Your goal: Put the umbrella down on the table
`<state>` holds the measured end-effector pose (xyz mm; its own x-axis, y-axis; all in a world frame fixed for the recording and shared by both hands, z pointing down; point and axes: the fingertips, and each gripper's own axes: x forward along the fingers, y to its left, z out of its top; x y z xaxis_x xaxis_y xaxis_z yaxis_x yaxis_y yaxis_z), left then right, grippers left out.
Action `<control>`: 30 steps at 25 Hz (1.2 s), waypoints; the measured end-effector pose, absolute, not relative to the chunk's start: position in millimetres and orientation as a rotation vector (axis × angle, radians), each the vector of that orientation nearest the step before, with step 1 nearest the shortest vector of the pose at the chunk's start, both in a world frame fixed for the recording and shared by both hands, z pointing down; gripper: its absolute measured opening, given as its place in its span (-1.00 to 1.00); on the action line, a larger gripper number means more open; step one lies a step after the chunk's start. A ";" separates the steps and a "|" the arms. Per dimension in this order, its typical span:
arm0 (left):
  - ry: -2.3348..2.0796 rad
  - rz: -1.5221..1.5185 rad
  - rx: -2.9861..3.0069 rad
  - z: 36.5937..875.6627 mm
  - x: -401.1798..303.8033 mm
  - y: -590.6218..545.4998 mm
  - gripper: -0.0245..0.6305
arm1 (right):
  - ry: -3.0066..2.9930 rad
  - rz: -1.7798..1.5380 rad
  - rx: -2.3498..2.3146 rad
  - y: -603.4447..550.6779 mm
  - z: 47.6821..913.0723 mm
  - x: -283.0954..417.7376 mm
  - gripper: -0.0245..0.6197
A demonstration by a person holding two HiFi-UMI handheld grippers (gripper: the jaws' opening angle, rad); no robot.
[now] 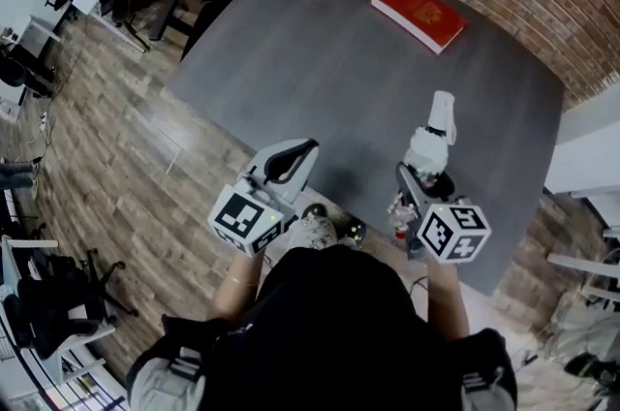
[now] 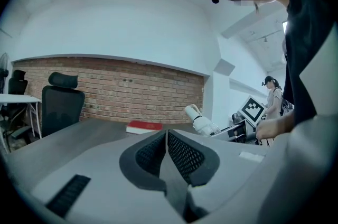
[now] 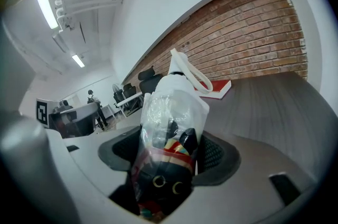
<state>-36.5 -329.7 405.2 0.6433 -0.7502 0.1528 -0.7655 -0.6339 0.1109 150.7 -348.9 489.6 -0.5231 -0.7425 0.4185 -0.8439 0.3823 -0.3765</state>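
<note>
Grey bench (image 1: 320, 60) lies bare beneath the umbrella (image 3: 171, 122), a folded one in clear wrap. The right gripper (image 1: 415, 191) has its jaws clamped on it, and the white handle points to twelve o'clock in the head view. At nine o'clock of it, the left gripper (image 2: 168, 151) has its jaws pressed together on nothing. I would lower until the umbrella's length rests flat, well short of the red book (image 1: 418, 12) at twelve o'clock. Releasing only then should keep it from dropping or rolling.
</note>
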 end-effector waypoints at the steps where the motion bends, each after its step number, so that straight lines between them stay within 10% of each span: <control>1: -1.254 0.147 2.683 408.5 -41.4 -332.5 -0.92 | -2.443 0.844 1.426 -351.7 493.8 148.8 -0.01; 30: -1.183 0.251 2.612 442.7 -105.8 -388.7 -0.92 | -2.075 0.933 1.392 -407.0 606.9 111.2 0.00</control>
